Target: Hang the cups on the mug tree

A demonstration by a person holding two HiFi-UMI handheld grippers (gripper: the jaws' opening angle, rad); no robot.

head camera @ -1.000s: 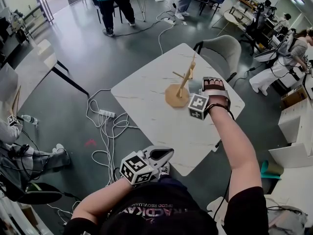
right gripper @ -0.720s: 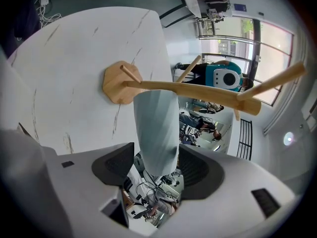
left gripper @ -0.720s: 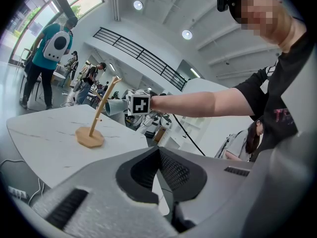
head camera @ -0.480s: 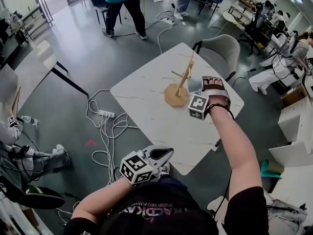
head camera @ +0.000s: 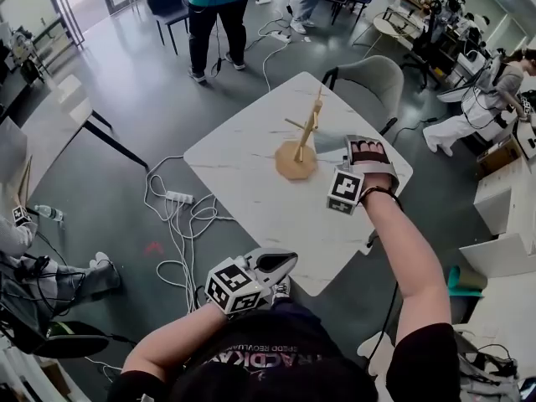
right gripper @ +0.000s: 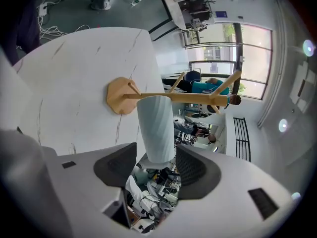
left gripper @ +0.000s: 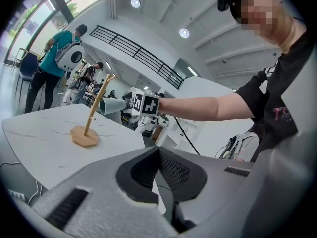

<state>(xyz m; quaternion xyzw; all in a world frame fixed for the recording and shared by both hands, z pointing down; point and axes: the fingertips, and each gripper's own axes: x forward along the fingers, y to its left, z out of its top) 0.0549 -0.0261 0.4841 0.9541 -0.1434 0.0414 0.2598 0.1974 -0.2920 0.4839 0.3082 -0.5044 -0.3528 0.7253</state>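
The right gripper point(head camera: 368, 151) hovers over the far right part of the white marble-patterned tabletop point(head camera: 243, 191). Its jaws are closed on a pale green ribbed cup point(right gripper: 155, 128). In the right gripper view the cup sits between the two dark pads and sticks out past the jaws point(right gripper: 156, 155). From the left gripper view, the cup point(left gripper: 113, 104) lies on its side in the air, its wide open end toward the upper trunk of the light wooden mug tree point(left gripper: 91, 118). Whether the cup touches the trunk cannot be told.

The mug tree point(head camera: 300, 136) stands upright on its flat many-sided base, in the far half of the tabletop just left of the right gripper. Its thin pegs angle up from the trunk point(right gripper: 173, 97).

The left gripper point(head camera: 272, 265) is held close to the person's body, off the near edge of the tabletop. Its jaws point(left gripper: 159, 155) are pressed together with nothing between them.

Each gripper carries a cube with black-and-white square markers point(head camera: 345, 191) point(head camera: 230, 287); these show patterns, not words. The print on the person's black shirt is upside down and too blurred to read.

A grey chair point(head camera: 373, 82) stands at the table's far edge. A white power strip with looping cables point(head camera: 177, 197) lies on the floor to the left.
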